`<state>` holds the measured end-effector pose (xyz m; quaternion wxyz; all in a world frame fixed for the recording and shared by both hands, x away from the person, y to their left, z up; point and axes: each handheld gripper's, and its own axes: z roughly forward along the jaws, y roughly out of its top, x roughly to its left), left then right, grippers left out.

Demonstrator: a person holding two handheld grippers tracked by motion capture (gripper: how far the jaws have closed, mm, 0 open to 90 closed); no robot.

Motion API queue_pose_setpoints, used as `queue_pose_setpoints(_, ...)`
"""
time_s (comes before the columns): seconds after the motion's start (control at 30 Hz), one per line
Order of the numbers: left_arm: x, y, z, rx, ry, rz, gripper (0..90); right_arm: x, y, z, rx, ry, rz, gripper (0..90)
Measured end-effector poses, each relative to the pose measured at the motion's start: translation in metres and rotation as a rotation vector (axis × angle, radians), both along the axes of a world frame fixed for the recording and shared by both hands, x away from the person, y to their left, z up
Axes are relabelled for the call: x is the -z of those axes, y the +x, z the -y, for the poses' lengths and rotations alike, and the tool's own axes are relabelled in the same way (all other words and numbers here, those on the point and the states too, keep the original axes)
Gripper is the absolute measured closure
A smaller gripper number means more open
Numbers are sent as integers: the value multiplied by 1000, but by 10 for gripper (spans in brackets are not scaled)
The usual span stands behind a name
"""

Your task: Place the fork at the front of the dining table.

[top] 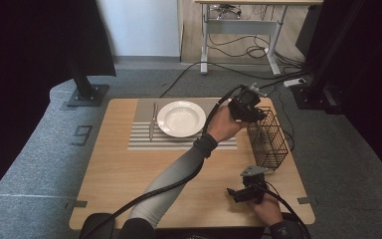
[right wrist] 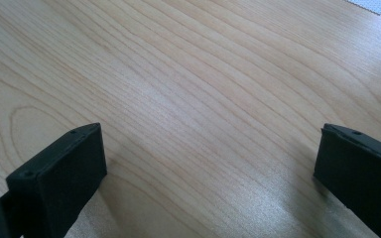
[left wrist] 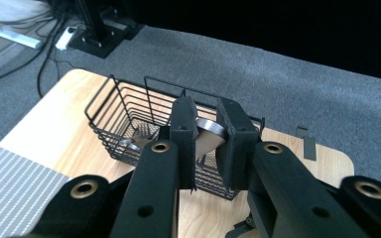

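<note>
My left gripper [top: 256, 115] hangs over the near end of the black wire basket [top: 268, 142] at the table's right side. Seen in the left gripper view, my left gripper [left wrist: 207, 116] is shut on a silver piece of cutlery [left wrist: 207, 140], whose rounded end shows between the pads. Another silver utensil [left wrist: 135, 142] lies inside the basket [left wrist: 114, 114]. My right gripper [top: 232, 192] rests low near the table's front right, and in its own view the right gripper [right wrist: 208, 163] is open over bare wood.
A white plate [top: 181, 118] sits on a striped placemat [top: 142, 142] at the table's far middle, with a silver utensil [top: 152, 122] lying left of it. The left forearm crosses the table diagonally. Cables trail from both grippers.
</note>
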<state>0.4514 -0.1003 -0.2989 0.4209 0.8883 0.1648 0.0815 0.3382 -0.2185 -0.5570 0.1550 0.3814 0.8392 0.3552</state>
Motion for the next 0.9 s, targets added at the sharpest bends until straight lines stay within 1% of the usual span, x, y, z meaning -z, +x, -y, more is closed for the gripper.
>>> queue_pose_setpoints(0.07, -5, -1, -4, -5, -3, 5, 787, 0, 0, 0, 1, 1, 1, 0)
queue_pose_setpoints(0.23, -14, -4, -14, -8, 6, 13, 787, 0, 0, 0, 2, 2, 2, 0)
queue_pose_setpoints(0.33, -17, -6, -20, -9, 5, 15, 787, 0, 0, 0, 0, 2, 2, 0)
queue_pose_setpoints(0.5, -19, -10, -37, -16, 1, 13, 788, 0, 1, 0, -5, 3, 3, 0)
queue_pose_setpoints(0.63, -17, -11, -54, -24, 9, 7, 788, 0, 1, 0, -10, 2, 2, 0)
queue_pose_setpoints(0.73, -13, -12, -65, -31, 12, -1, 788, 0, 1, 0, -17, 1, 4, 0)
queue_pose_setpoints(0.9, 1, -13, -81, -39, 25, -25, 788, -1, 1, 0, -41, -1, -5, 15)
